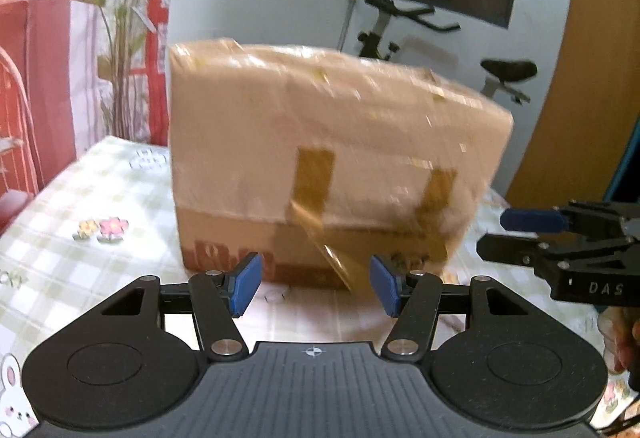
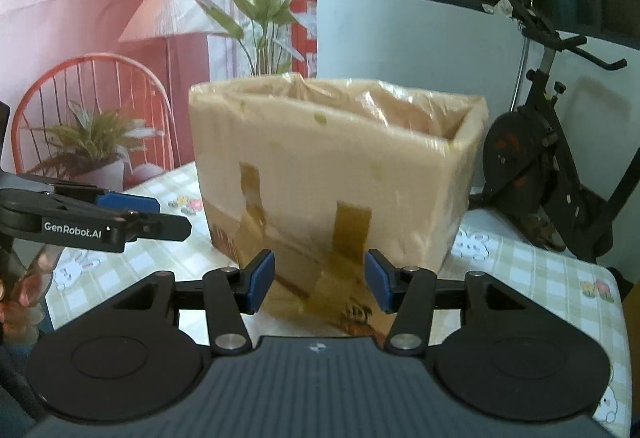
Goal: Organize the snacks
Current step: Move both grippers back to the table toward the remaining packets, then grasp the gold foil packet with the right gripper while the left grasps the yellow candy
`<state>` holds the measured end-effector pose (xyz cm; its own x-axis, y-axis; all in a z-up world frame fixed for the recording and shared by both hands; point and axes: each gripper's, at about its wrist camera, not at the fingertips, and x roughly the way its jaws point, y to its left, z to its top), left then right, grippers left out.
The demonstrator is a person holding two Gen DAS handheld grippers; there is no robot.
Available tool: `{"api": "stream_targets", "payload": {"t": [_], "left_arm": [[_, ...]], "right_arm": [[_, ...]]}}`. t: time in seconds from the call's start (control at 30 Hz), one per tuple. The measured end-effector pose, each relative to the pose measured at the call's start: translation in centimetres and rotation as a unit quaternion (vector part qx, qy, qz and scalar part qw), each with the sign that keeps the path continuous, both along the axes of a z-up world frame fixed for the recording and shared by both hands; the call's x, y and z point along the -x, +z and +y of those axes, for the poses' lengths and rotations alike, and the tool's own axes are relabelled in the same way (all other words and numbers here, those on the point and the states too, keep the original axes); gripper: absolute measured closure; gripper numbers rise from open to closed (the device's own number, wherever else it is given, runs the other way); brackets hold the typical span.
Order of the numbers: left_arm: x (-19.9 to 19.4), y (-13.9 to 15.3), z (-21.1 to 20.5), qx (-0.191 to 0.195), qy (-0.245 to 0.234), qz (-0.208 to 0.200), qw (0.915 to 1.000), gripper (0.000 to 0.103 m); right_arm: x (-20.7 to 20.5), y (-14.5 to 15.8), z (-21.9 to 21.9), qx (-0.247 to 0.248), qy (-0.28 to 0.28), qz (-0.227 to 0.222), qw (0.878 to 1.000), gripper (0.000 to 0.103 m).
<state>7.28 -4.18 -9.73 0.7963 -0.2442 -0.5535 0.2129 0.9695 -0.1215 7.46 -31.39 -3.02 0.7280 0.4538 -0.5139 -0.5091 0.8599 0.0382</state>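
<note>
A tall cardboard box point(image 1: 320, 158) wrapped in clear plastic, with brown tape strips, stands on the checked tablecloth point(image 1: 100, 198). In the right wrist view the box point(image 2: 332, 178) shows an open top lined with plastic. My left gripper point(image 1: 316, 286) is open and empty, just in front of the box's lower face. My right gripper point(image 2: 320, 282) is open and empty, also close to the box's base. Each gripper shows in the other's view, the right one point(image 1: 528, 234) at the right edge and the left one point(image 2: 144, 214) at the left. No snacks are visible.
An exercise bike point(image 2: 552, 158) stands behind the table on the right. A backdrop printed with a lamp, a chair and plants point(image 2: 120, 58) hangs at the left. The table's right edge point(image 2: 616, 278) is near the box.
</note>
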Motion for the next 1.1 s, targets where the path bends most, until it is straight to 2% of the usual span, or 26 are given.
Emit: {"api": "stream_targets", "payload": {"t": [0.3,0.6,0.87,1.1], "left_arm": [[0.8,-2.3,-2.0,-0.004,-0.034,0.033,0.9989,0.041],[1.6,-4.7,-4.9,-0.009,-0.081,0.069,0.9942,0.041],[1.3,-5.7,-5.2,-0.003,-0.082,0.094,0.9921,0.041],[1.0,-5.8,-4.9,0.006,-0.079,0.1,0.9918,0.041]], "right_arm": [[1.4,-3.5,-2.8,0.002,-0.01,0.032,0.999,0.05],[3.3,-6.9,-5.1,0.032,-0.008,0.075,0.997,0.05],[5.6,-9.3,-4.5,0.084,0.024,0.103,0.991,0.049],[6.1,-9.6,-4.4,0.095,0.021,0.113,0.989,0.046]]}}
